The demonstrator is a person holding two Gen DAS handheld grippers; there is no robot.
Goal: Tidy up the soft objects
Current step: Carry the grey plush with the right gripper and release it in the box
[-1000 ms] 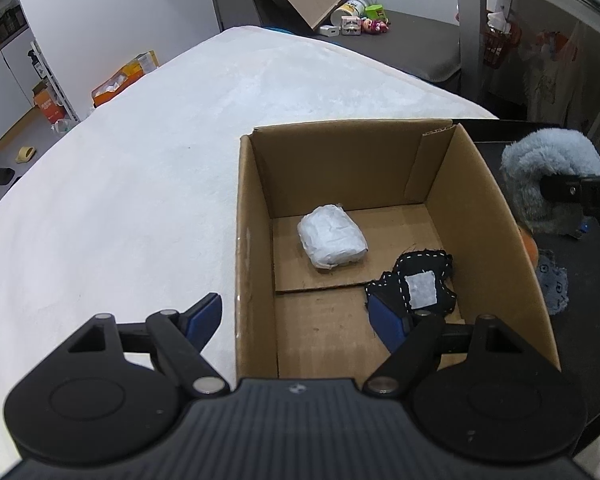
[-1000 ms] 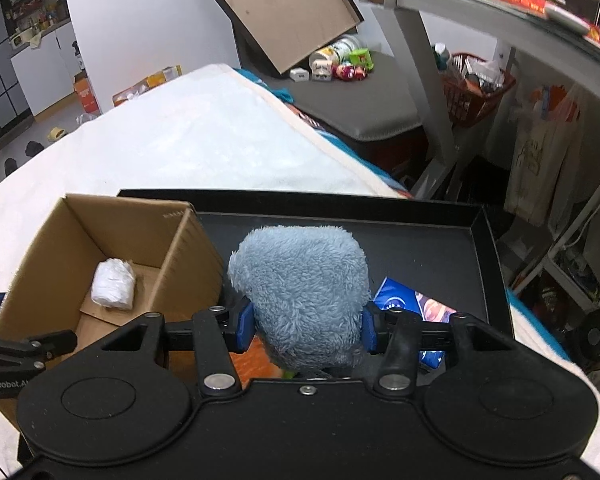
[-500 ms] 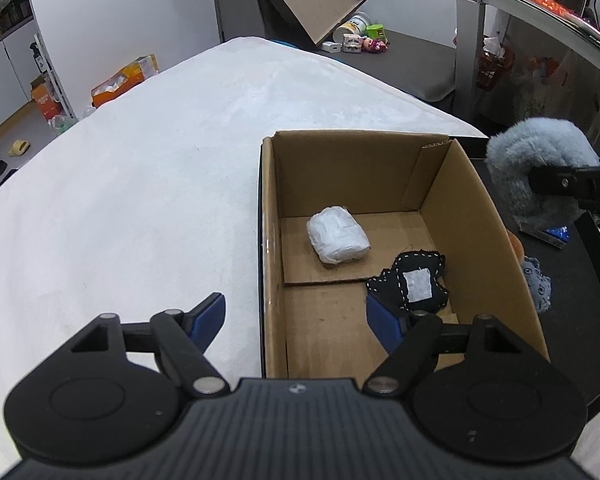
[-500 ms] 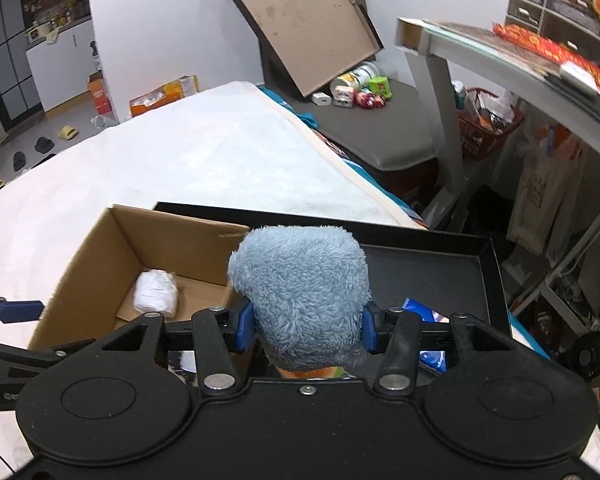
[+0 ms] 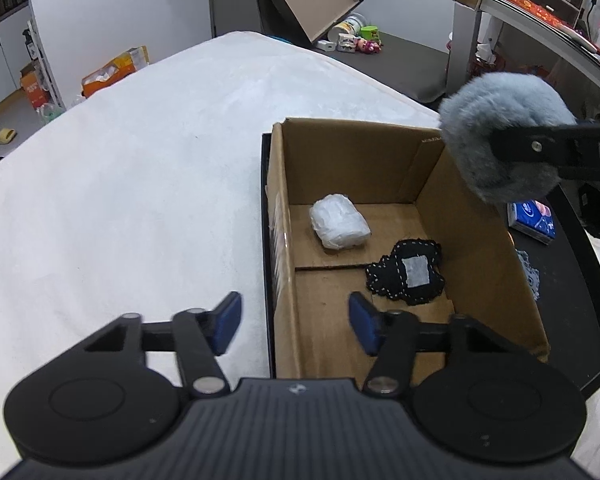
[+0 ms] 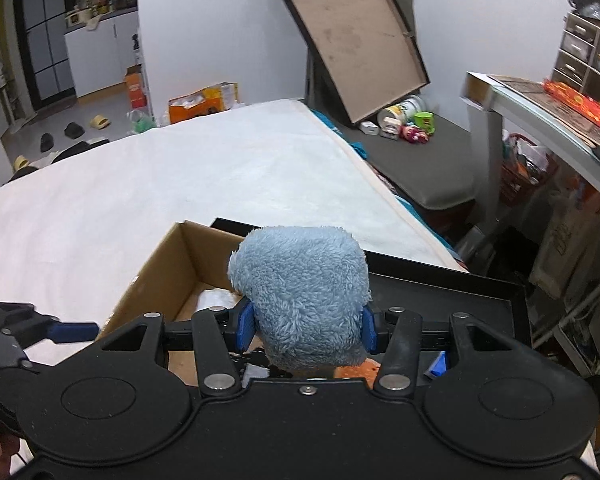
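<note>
An open cardboard box point(image 5: 480, 248) sits in a black tray point(image 5: 572, 280) on the white bed. Inside it lie a white wrapped bundle point(image 5: 339, 226) and a black stitched patch point(image 5: 410, 276). My right gripper point(image 6: 306, 326) is shut on a fluffy blue plush point(image 6: 300, 280), held in the air above the box's right wall and far right corner; the plush point(image 5: 496, 128) also shows in the left wrist view. My left gripper point(image 5: 295, 326) hovers at the box's near left wall with its jaws closing. That wall stands between the fingers, and the pads do not touch it.
A blue packet point(image 5: 532, 222) and a small grey-blue knitted piece point(image 5: 530, 276) lie in the tray right of the box. The white bed cover point(image 5: 140, 200) spreads to the left. A grey shelf frame point(image 6: 540, 112) and floor clutter stand beyond the bed.
The right gripper has lifted the blue plush up and left, from beside the box to above its right wall. The left gripper's jaws have narrowed around the box's left wall.
</note>
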